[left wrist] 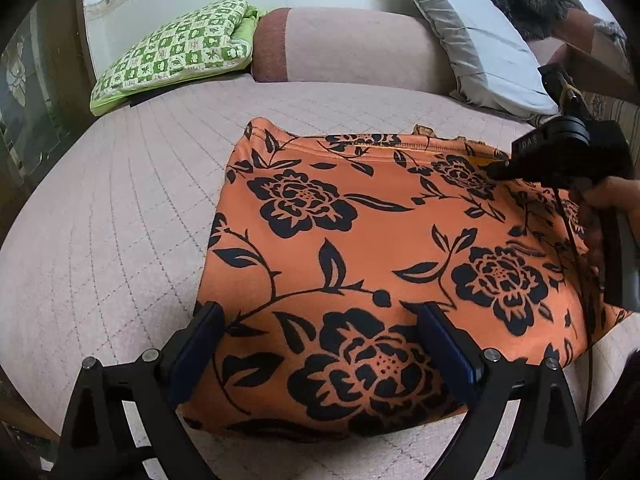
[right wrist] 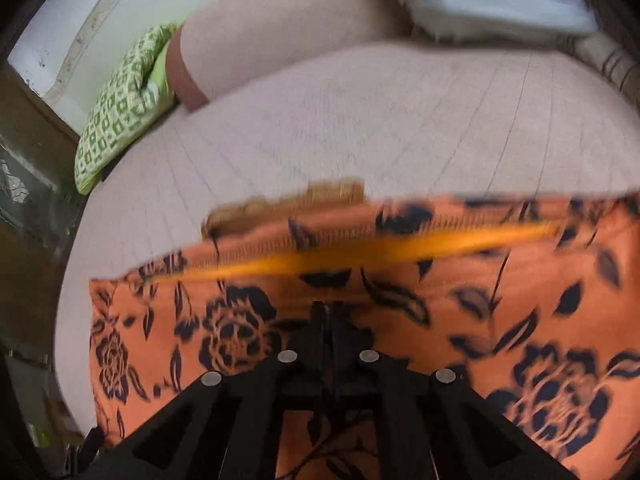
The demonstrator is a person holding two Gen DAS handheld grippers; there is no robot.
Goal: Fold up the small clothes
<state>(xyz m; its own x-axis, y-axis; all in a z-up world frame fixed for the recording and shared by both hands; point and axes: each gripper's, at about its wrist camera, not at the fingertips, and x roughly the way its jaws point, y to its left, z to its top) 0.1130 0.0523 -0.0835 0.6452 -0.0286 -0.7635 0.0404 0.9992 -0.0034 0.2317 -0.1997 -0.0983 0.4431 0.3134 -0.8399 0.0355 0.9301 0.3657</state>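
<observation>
Nearest the left wrist camera, the left gripper (left wrist: pixel 316 316) has its two fingers spread wide apart, holding nothing, poised over the near end of the garment (left wrist: pixel 380 248), an orange cloth printed with black flowers that lies flat on the bed (left wrist: pixel 120 208). One finger sits at the cloth's left edge and the other over its middle; whether the tips touch the cloth cannot be told. In the right wrist view, which is blurred, the right gripper (right wrist: pixel 328 316) has its fingers drawn together into a narrow line over the garment (right wrist: pixel 500 300), low near the hemmed far edge; whether a fold of cloth is pinched between them cannot be told. The left view shows that same right gripper (left wrist: pixel 500 170) from the side, at the cloth's far right part, its tips at the stitched hem, with a hand (left wrist: pixel 612 194) behind it. A brighter orange strip (right wrist: pixel 352 252) runs along the hem, with a brownish scrap of fabric just beyond it. Farther back a green checked cushion (left wrist: pixel 176 52) lies at the left, a pink bolster (left wrist: pixel 352 48) spans the head of the bed, and a grey pillow (left wrist: pixel 476 36) leans at the right.
</observation>
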